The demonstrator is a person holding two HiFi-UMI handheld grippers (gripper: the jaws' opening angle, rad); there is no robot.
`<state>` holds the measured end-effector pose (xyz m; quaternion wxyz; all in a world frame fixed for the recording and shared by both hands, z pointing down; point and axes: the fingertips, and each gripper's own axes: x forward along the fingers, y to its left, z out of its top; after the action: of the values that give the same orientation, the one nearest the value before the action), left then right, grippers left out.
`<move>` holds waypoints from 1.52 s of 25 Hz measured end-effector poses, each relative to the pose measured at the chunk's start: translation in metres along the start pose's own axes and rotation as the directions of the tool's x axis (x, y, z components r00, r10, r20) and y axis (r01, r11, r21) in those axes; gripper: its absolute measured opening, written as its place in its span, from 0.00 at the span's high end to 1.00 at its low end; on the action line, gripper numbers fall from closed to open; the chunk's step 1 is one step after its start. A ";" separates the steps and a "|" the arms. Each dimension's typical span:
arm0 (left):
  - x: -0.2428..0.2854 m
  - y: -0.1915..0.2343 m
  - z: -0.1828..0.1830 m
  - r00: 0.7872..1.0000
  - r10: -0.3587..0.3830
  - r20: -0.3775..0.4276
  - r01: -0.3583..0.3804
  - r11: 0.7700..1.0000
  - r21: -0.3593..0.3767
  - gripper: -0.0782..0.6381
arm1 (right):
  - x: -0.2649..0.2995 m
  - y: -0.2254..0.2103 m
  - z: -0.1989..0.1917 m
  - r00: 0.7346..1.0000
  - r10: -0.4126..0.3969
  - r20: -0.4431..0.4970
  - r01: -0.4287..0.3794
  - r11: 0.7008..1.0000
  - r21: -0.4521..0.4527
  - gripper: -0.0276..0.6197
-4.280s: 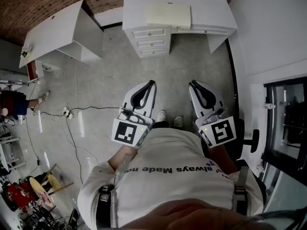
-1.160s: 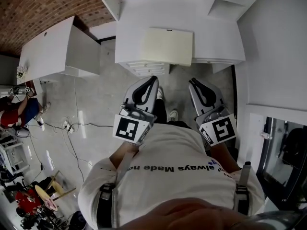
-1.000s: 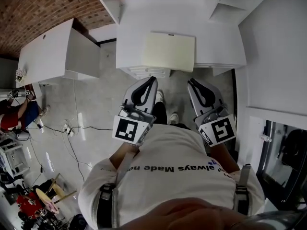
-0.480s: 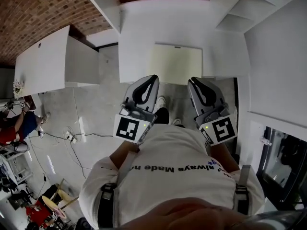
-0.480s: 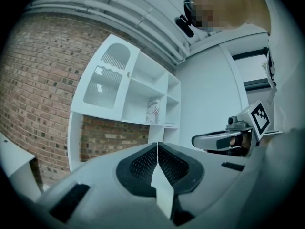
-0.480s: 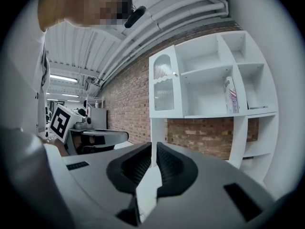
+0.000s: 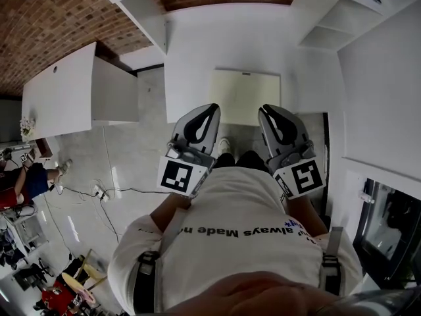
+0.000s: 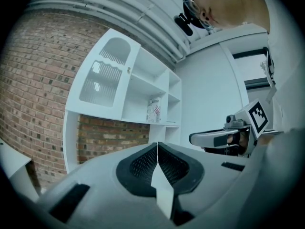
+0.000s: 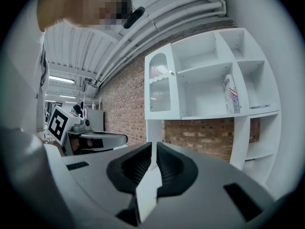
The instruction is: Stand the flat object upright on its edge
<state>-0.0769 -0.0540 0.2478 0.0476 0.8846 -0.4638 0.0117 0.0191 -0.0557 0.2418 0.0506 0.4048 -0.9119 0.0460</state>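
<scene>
The flat object [image 7: 245, 96], a cream rectangular board, lies flat on the white desk [image 7: 191, 58], near its front edge. My left gripper [image 7: 212, 108] is shut and holds nothing; its tips reach the desk's front edge just left of the board's near side. My right gripper [image 7: 264, 110] is also shut and empty, with its tips at the board's near right corner. In the left gripper view the left gripper [image 8: 157, 144] has its jaws pressed together, and the right gripper's body [image 8: 224, 140] shows beside it. The right gripper [image 9: 153, 147] looks the same in its own view. The board is hidden in both gripper views.
A white shelf unit [image 9: 209, 80] with a small printed box [image 9: 231, 93] stands on the desk against a brick wall [image 7: 59, 12]. A second white table [image 7: 59, 87] is at the left. Cables [image 7: 105, 189] lie on the floor. Someone sits far left [image 7: 20, 183].
The person has walked up to the desk. The desk and the board have come nearer in the head view, and both shut grippers now reach the desk's front edge.
</scene>
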 end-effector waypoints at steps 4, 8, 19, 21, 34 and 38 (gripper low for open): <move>0.015 -0.006 0.002 1.000 0.007 -0.008 -0.007 1.000 0.004 0.87 | -0.002 -0.015 0.003 1.000 0.006 0.007 -0.006 1.000 0.001 0.90; 0.028 -0.011 0.001 1.000 0.019 -0.010 -0.019 1.000 -0.001 0.87 | -0.005 -0.027 0.003 1.000 0.021 -0.002 -0.021 1.000 0.007 0.90; 0.045 -0.018 -0.017 0.999 0.024 -0.030 -0.024 1.000 0.013 0.87 | -0.011 -0.053 -0.015 1.000 0.022 -0.011 -0.021 1.000 0.016 0.90; 0.048 -0.024 -0.024 0.998 0.024 -0.058 -0.023 1.000 0.020 0.87 | -0.018 -0.056 -0.024 1.000 0.021 -0.023 -0.020 0.999 0.028 0.90; 0.067 -0.036 -0.121 0.978 -0.019 -0.208 0.028 0.999 0.041 0.87 | -0.029 -0.065 -0.114 0.991 -0.003 -0.136 0.025 0.987 0.158 0.81; 0.066 -0.041 -0.149 0.969 -0.028 -0.247 0.037 0.999 0.031 0.87 | -0.039 -0.066 -0.139 0.986 -0.016 -0.167 0.050 0.977 0.206 0.76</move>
<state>-0.0018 -0.0708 0.3976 0.0893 0.8844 -0.4396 0.1290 0.1021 -0.0536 0.3773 0.0834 0.4178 -0.8877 0.1743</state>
